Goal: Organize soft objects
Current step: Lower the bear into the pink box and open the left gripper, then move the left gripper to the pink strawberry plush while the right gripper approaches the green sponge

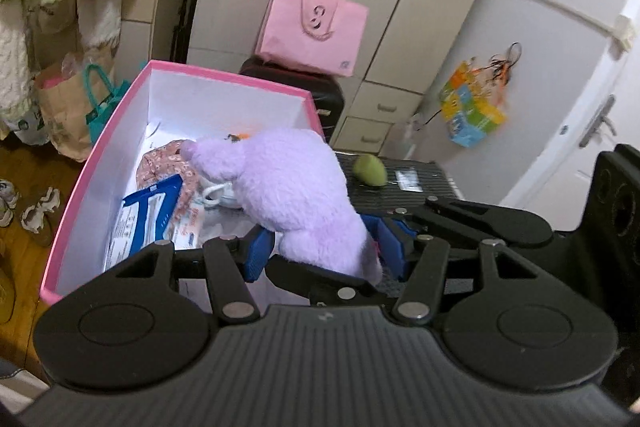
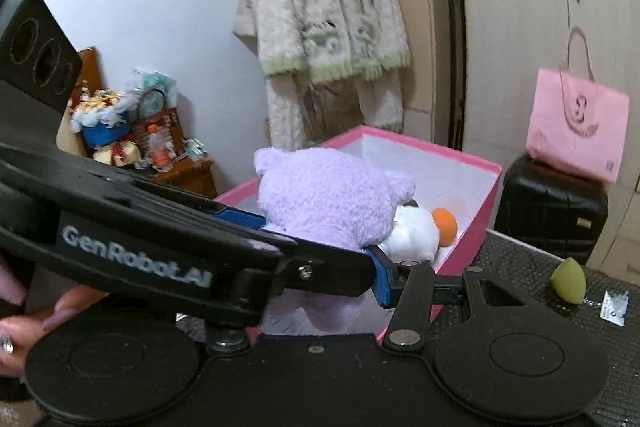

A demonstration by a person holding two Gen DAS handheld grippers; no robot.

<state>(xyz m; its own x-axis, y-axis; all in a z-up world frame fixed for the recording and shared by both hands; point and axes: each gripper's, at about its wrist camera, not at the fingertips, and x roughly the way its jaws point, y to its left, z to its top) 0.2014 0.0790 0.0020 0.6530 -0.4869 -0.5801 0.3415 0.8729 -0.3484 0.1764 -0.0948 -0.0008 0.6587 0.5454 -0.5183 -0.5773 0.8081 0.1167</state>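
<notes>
A purple plush toy (image 1: 296, 187) with a white snout and orange nose (image 2: 445, 223) hangs over the open pink box (image 1: 224, 77). My left gripper (image 1: 324, 251) is shut on its lower body, blue pads pressed on either side. My right gripper (image 2: 320, 259) sits close behind the toy (image 2: 332, 203), its blue pads at the toy's sides, with the left gripper's body crossing in front; how firmly it grips is unclear. The box (image 2: 476, 211) holds floral cloth (image 1: 168, 159) and blue-and-white packets (image 1: 144, 215). A green sponge (image 1: 370, 169) lies on the black mat, also in the right wrist view (image 2: 568, 281).
The black textured mat (image 2: 520, 267) lies right of the box. A black suitcase (image 2: 552, 211) with a pink bag (image 2: 576, 127) stands behind. A fluffy cardigan (image 2: 328, 27) hangs on the wall. Paper bags (image 1: 64, 115) and shoes (image 1: 40, 215) sit on the floor at left.
</notes>
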